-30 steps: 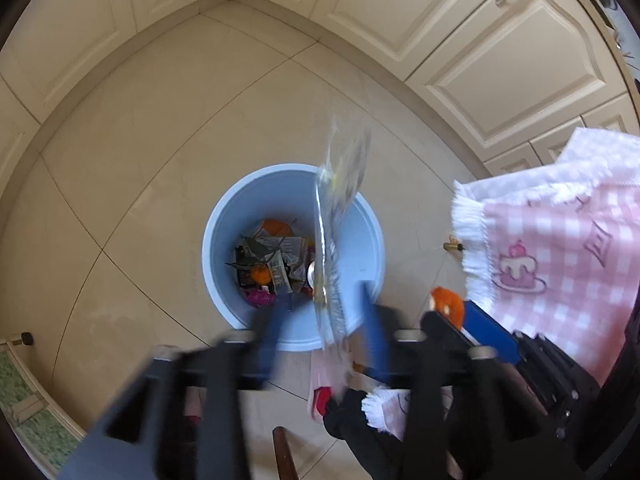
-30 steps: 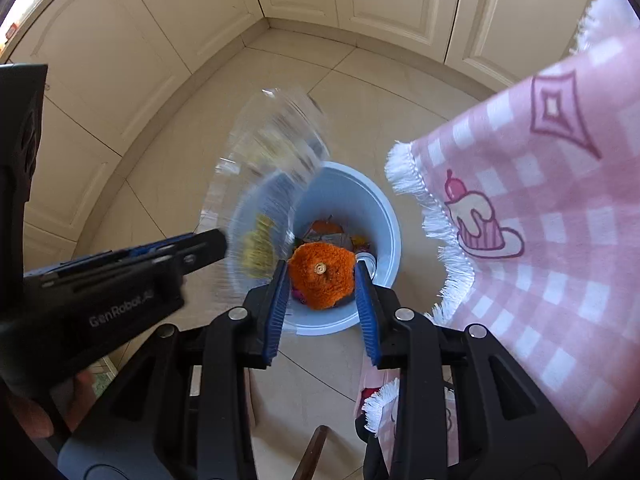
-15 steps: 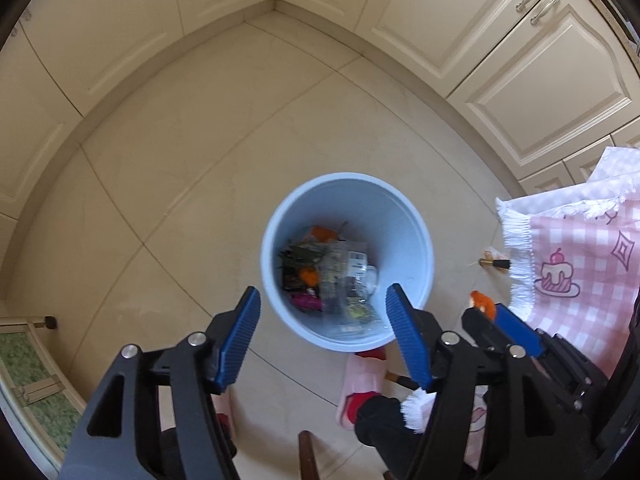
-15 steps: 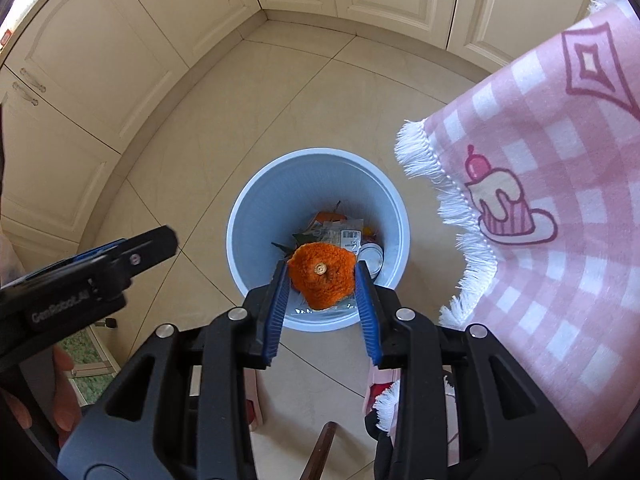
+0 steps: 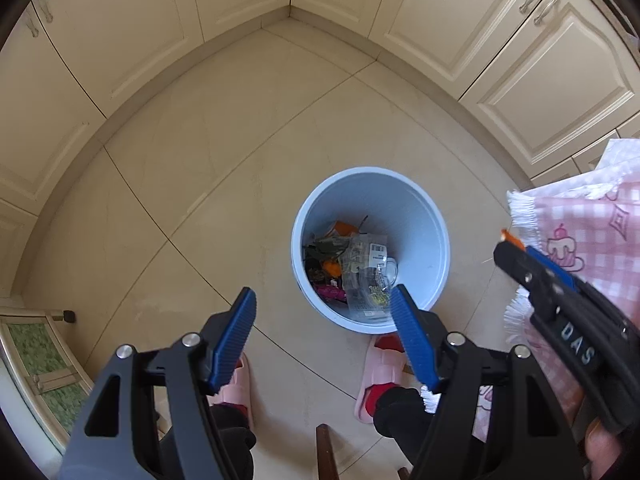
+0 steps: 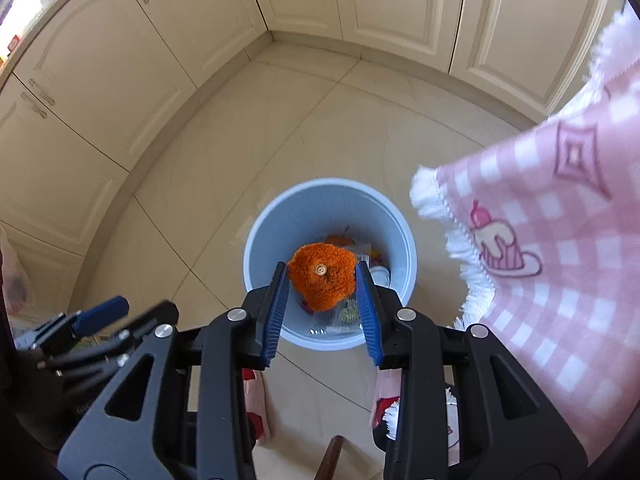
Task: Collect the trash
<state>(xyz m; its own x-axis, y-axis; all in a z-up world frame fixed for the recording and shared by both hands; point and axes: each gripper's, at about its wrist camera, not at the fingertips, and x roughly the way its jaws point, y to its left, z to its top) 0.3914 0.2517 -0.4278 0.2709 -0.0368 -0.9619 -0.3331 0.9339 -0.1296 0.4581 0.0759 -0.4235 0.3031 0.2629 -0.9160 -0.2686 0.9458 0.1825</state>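
Since a second ago the clear plastic wrapper (image 5: 366,276) dropped from the left gripper (image 5: 322,340), now spread empty, into the blue bin (image 6: 280,216). Right gripper (image 6: 322,312), its jaws just widening, has the orange peel (image 6: 322,276) between them above the bin; next it should let go fully.

The left gripper (image 5: 322,334) has a black frame with triangle holes and round silver screws. Its two fingers wear bright blue pads (image 5: 234,340) with tiny ridges, like a comb. The right gripper (image 6: 322,312) looks just the same. From the side it shows white letters (they look like "DAS"). The person wears pink slippers (image 5: 380,372), red socks (image 5: 378,392) and black trousers (image 5: 404,416).
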